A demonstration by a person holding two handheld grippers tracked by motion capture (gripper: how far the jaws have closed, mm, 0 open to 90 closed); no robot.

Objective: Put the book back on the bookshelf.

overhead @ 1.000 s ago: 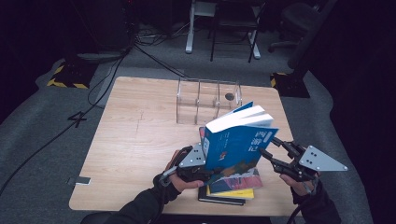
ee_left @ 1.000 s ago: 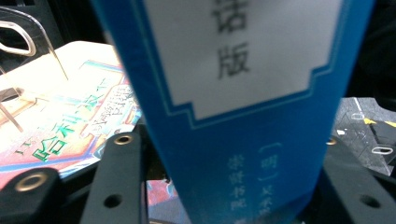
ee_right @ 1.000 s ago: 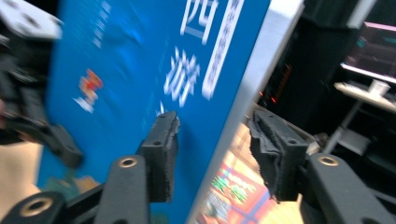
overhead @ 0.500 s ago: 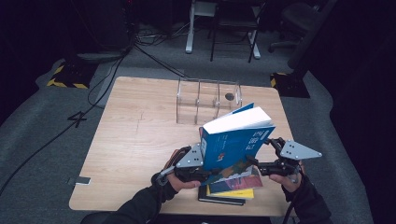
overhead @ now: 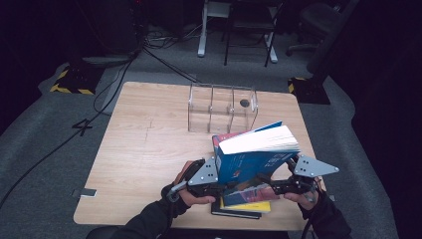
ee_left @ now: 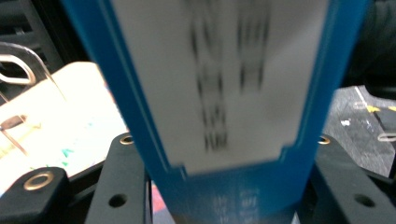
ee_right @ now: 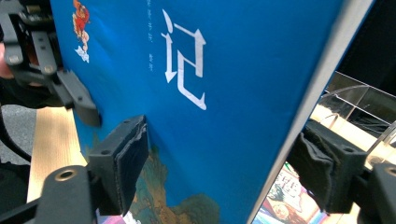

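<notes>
Book: blue book stands upright on its lower edge, tilted, on a low stack of books near the front edge of the desk; page block on top, cover facing the person.
Left gripper: left gripper at the book's left edge, held in a gloved hand.
Left fingers: the left gripper view looks straight at the spine; a finger presses each side of it, so they are clamped on the book at about half width.
Right gripper: right gripper at the book's lower right, low by the stack.
Right fingers: one finger in front of the cover, one behind the pages; they have just been opening, then narrowing a little. Front pad looks just against the cover, back pad stands a bit off; firm grip cannot be told.
Cover: white character and a picture at the bottom, seen in the right gripper view.
Rack: clear rack with compartments behind the book, apart from it.
Stack: yellow book and dark book lowest, colourful cover on top.
</notes>
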